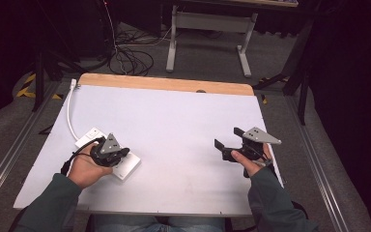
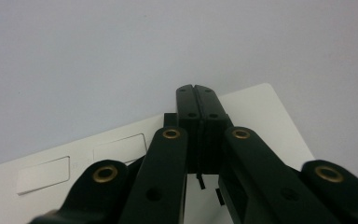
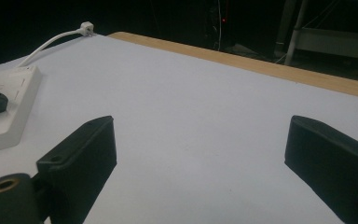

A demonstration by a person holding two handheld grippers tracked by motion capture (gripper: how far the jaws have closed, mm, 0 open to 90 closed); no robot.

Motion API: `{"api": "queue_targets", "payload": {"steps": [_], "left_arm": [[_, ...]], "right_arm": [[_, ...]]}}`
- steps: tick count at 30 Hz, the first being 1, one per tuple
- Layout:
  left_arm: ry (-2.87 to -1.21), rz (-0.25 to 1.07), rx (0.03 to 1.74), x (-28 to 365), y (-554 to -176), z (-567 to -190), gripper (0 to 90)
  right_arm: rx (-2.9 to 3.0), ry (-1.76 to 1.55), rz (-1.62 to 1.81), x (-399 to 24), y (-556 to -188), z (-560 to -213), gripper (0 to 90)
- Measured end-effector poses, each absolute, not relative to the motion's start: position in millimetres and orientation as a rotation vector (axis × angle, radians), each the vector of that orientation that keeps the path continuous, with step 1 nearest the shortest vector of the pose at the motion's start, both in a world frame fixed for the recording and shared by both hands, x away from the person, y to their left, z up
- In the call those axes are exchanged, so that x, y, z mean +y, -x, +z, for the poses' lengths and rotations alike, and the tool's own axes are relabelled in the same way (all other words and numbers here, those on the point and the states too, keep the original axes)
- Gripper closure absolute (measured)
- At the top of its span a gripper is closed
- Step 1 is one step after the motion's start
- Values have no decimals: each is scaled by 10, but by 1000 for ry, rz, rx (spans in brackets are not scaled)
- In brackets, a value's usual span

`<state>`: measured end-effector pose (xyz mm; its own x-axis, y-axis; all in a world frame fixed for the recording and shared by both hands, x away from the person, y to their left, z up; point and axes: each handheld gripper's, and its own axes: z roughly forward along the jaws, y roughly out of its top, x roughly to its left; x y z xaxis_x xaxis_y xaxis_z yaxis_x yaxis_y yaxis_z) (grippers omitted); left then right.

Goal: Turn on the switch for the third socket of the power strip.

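1. Where the high view looks down on the white desk (image 1: 174, 121), the left tool (image 1: 121, 153) sits at the lower left of the frame, held in the person's left hand (image 1: 88, 170).
2. That tool rests over a white power strip (image 1: 128, 166), which lies flat on the desk at the lower left of the frame.
3. In the left gripper view the left tool (image 2: 197, 88) has its 2 jaws pressed together, tips meeting over the power strip (image 2: 270, 116); whether anything is pinched between them I cannot tell.
4. 2 rectangular panels (image 2: 44, 174) show on the strip's top face at the lower left of that view.
5. A white cable (image 1: 70, 108) runs from the strip toward the upper left corner of the desk and ends in a white plug (image 1: 73, 83).
6. The right tool (image 1: 227, 140) is at the right of the high view, held in the right hand (image 1: 251, 162) above bare desk surface, well apart from the strip.
7. In the right gripper view its 2 jaws stand wide apart with nothing between them, and the strip (image 3: 9, 102) shows at the left edge of the frame, the cable (image 3: 51, 42) at the upper left.
8. A bare wooden band (image 1: 164, 83) runs along the desk's far edge.
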<state>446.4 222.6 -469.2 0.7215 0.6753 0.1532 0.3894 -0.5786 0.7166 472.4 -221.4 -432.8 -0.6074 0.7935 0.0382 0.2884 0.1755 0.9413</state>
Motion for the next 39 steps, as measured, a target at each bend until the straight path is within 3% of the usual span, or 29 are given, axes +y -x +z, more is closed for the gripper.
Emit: {"api": "queue_targets", "payload": {"steps": [34, 36, 39], "left_arm": [[-2243, 540, 848, 2219, -4465, -4679, 899], [-2254, 584, 864, 2230, -4470, -4671, 899], [-2238, 539, 875, 2263, -4470, -4683, 899]], "right_arm": [[2002, -1009, 1433, -2198, -4718, -4331, 95], [2002, -1011, 1433, -2200, -4716, -4330, 95], [2001, -1014, 1431, -2204, -4717, -4330, 95]]}}
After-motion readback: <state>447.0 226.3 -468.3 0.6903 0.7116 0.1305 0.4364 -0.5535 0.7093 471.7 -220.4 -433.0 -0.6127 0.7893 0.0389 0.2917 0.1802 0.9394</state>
